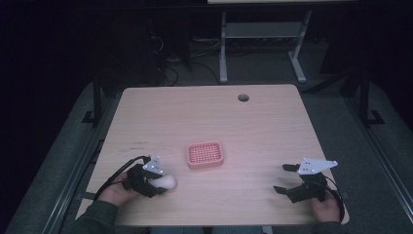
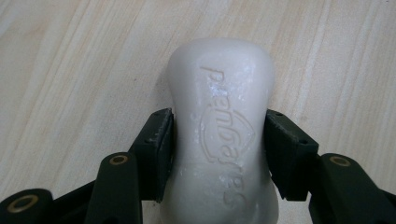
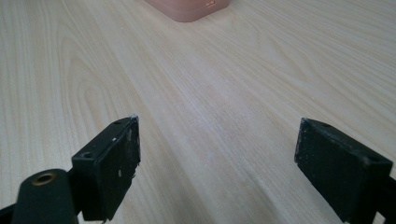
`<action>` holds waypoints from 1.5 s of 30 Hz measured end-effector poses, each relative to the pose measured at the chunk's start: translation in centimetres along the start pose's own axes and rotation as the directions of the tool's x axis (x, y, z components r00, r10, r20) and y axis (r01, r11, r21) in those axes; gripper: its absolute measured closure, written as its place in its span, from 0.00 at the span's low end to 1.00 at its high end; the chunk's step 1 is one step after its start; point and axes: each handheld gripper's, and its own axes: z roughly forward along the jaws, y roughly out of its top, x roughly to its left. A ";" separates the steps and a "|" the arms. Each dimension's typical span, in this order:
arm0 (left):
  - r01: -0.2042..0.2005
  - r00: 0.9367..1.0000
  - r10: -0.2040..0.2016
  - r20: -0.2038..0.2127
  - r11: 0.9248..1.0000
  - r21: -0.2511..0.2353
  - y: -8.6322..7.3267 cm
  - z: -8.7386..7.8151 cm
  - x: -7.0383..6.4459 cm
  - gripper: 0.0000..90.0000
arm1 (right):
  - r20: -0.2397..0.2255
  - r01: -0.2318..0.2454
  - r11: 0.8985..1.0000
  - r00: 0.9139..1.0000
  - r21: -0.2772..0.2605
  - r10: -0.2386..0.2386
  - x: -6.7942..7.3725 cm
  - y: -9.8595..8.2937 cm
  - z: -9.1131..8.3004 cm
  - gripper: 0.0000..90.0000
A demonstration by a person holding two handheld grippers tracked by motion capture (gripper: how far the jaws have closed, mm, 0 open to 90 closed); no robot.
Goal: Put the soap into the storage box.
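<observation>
A white bar of soap (image 2: 222, 135) with raised lettering lies on the wooden table, and both pads of my left gripper (image 2: 219, 144) press its narrow waist. From above, the soap (image 1: 167, 182) pokes out of the left gripper (image 1: 158, 184) near the table's front left. A pink soap dish (image 1: 205, 154) with a gridded top sits at the table's middle, a short way up and right of the soap. My right gripper (image 1: 284, 178) rests at the front right, jaws wide open with bare wood between them (image 3: 217, 140). The dish's corner (image 3: 189, 8) shows far ahead of it.
The light wooden table (image 1: 263, 131) has a round cable hole (image 1: 243, 97) near its far edge. Behind it stands the white frame of another desk (image 1: 263, 44) on a dark floor with cables. Open wood lies all around the dish.
</observation>
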 end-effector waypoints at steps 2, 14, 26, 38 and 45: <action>0.000 1.000 0.000 0.002 1.000 0.001 0.0 0.0 0.0 0.53 | 0.001 0.000 1.000 1.000 0.000 0.000 0.0 0.0 0.0 0.15; 0.013 1.000 -0.013 0.005 1.000 0.008 0.2 -0.1 -0.1 0.54 | -0.003 0.002 1.000 1.000 -0.003 -0.002 0.1 0.0 0.0 0.15; 0.000 1.000 0.000 -0.006 1.000 -0.011 0.4 -0.9 -0.5 0.54 | -0.001 0.000 1.000 1.000 -0.011 0.000 0.2 0.0 -0.2 0.15; -0.009 1.000 0.009 -0.006 1.000 -0.026 1.2 -1.5 -0.2 0.54 | -0.004 -0.002 1.000 1.000 -0.014 0.002 0.3 0.0 -0.3 0.15; -0.031 1.000 0.031 0.002 0.999 -0.024 2.2 -1.5 0.1 0.54 | -0.008 -0.009 1.000 1.000 -0.016 0.009 0.4 0.0 -0.4 0.15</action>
